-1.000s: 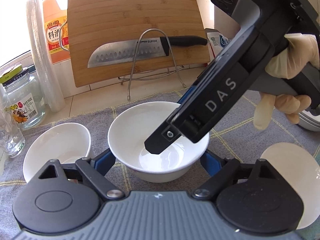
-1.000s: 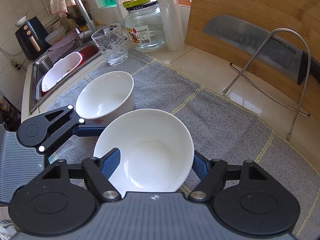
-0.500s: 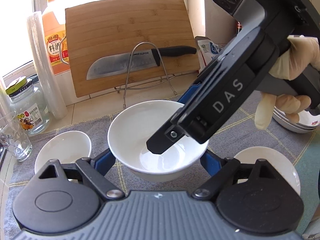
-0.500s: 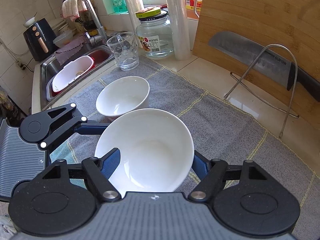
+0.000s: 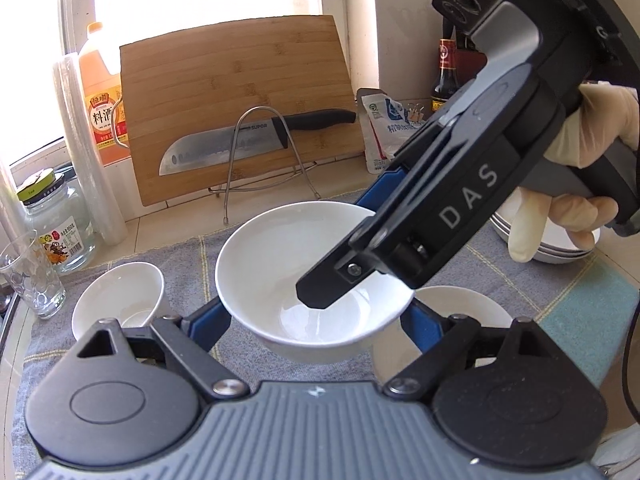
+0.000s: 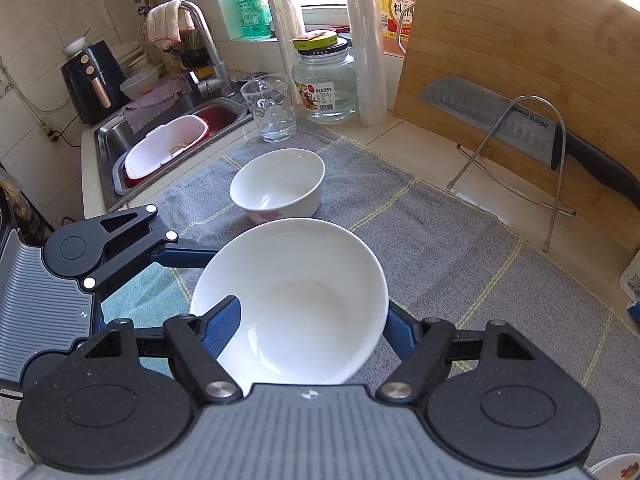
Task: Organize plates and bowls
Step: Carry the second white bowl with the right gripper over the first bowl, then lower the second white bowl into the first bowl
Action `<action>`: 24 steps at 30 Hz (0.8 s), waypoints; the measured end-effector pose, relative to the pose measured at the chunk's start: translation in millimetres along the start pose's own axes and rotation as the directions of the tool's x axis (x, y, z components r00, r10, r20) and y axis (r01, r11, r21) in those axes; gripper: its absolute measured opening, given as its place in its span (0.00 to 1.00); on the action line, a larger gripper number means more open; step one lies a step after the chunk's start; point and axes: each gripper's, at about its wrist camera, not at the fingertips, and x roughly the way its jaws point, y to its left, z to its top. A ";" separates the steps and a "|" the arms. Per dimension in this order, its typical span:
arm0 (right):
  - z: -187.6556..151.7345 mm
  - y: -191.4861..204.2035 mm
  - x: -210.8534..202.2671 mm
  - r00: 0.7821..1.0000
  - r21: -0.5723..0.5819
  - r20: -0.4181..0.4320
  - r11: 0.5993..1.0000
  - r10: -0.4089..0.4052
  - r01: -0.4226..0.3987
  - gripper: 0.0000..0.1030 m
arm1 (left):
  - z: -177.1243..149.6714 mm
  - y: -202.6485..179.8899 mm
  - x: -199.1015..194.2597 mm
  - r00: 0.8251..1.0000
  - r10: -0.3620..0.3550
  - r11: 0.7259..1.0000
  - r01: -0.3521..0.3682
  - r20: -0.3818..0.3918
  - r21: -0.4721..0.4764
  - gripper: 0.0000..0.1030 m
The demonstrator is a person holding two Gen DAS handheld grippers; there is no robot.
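While both grippers are at the large white bowl [image 5: 316, 280], the step in hand seems to be carrying this bowl toward the other dishes for stacking. The left gripper [image 5: 316, 316] has its blue fingers [image 5: 208, 320] spread wide on the two sides of the bowl, at the outer wall, and the bowl looks lifted above the grey towel [image 5: 224, 248]; whether the pads really press the wall, I cannot tell. The right gripper [image 6: 312, 316] pinches the near rim of the same bowl: one blue finger [image 6: 224, 320] lies inside the bowl, the other is outside the wall.

To do this step well, I think the bowl should stay level and move slowly, because a glazed rim can slip from a thin pinch. It is better that only one gripper releases at a time, and only after the bowl rests on something.

About the containers: the large bowl is empty, with only a shine at the bottom. The small white bowl [image 6: 280, 184] stands on the towel, well apart from the large one, and it is empty also. A white plate [image 5: 460, 308] lies on the towel under the right side of the lifted bowl, and a stack of plates [image 5: 560, 248] stands farther right, partly hidden. The drinking glass [image 6: 272, 108] looks empty, and the glass jar [image 6: 326, 80] shows nothing clear inside.
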 end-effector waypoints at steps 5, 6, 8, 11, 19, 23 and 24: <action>-11.8 6.2 -12.4 1.000 0.003 0.007 1.000 0.000 0.000 0.78 | -2.4 -11.3 -11.7 1.000 -0.011 1.000 0.011 0.001 -0.004 0.88; -15.1 7.5 -15.1 1.000 0.006 0.009 1.000 0.003 -0.003 0.78 | -3.1 -13.1 -14.0 1.000 -0.014 1.000 0.014 0.000 -0.006 0.88; -19.7 8.7 -18.5 1.000 0.013 0.010 1.000 0.007 -0.007 0.78 | -4.3 -16.6 -18.7 1.000 -0.020 1.000 0.020 -0.003 -0.010 0.88; -27.1 11.2 -23.4 1.000 0.019 0.009 1.000 0.011 -0.011 0.78 | -6.1 -21.2 -23.6 1.000 -0.029 1.000 0.029 -0.010 -0.008 0.88; -46.8 13.0 -32.9 1.000 0.044 0.001 0.999 0.006 -0.007 0.78 | -12.1 -35.5 -29.0 0.997 -0.065 0.998 0.065 -0.033 -0.006 0.88; -55.4 12.7 -36.4 1.000 0.056 -0.009 0.998 -0.005 0.005 0.79 | -13.6 -42.5 -28.5 0.995 -0.085 0.996 0.085 -0.043 0.004 0.88; -58.6 11.8 -37.2 1.000 0.061 -0.012 0.998 -0.009 0.010 0.79 | -13.7 -43.8 -28.0 0.995 -0.091 0.996 0.091 -0.045 0.006 0.88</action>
